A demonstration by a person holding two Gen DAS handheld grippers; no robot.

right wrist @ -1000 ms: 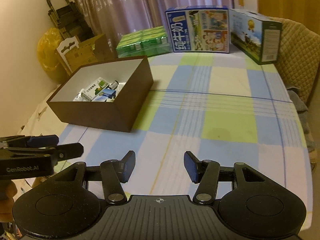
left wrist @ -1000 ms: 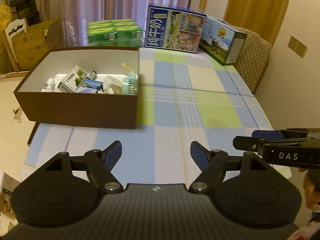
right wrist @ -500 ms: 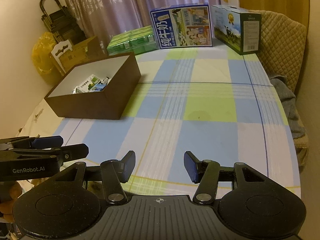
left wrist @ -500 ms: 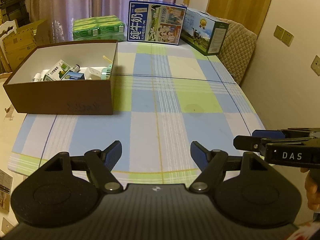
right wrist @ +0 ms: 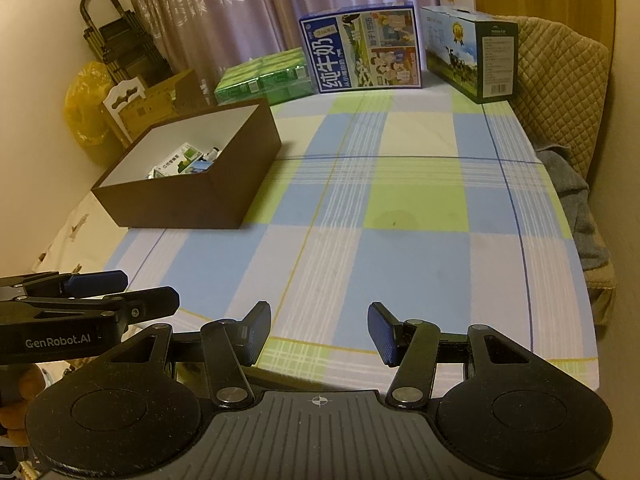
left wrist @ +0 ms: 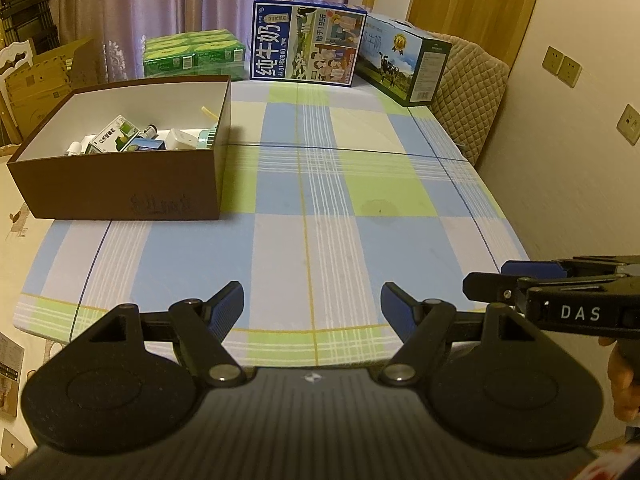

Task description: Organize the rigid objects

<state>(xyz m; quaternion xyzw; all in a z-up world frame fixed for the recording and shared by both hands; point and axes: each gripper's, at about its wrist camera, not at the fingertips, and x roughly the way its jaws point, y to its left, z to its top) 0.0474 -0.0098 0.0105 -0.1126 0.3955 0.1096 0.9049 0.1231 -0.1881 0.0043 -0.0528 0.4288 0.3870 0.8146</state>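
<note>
Hovering side by side over the near edge of a checked bench (left wrist: 304, 248), the left claw (left wrist: 312, 304) and right claw (right wrist: 319, 330) both stand spread with nothing between their pads. A brown box (left wrist: 120, 184) sits at the bench's far left, holding small cartons and bottles (left wrist: 132, 140); its near wall hides most of them, and their labels are too small to read. From the right wrist view only a few tops (right wrist: 184, 162) show. Milk cartons (left wrist: 306, 52) line the far edge. The hand (left wrist: 622, 380) behind the right claw is cut off at the frame.
</note>
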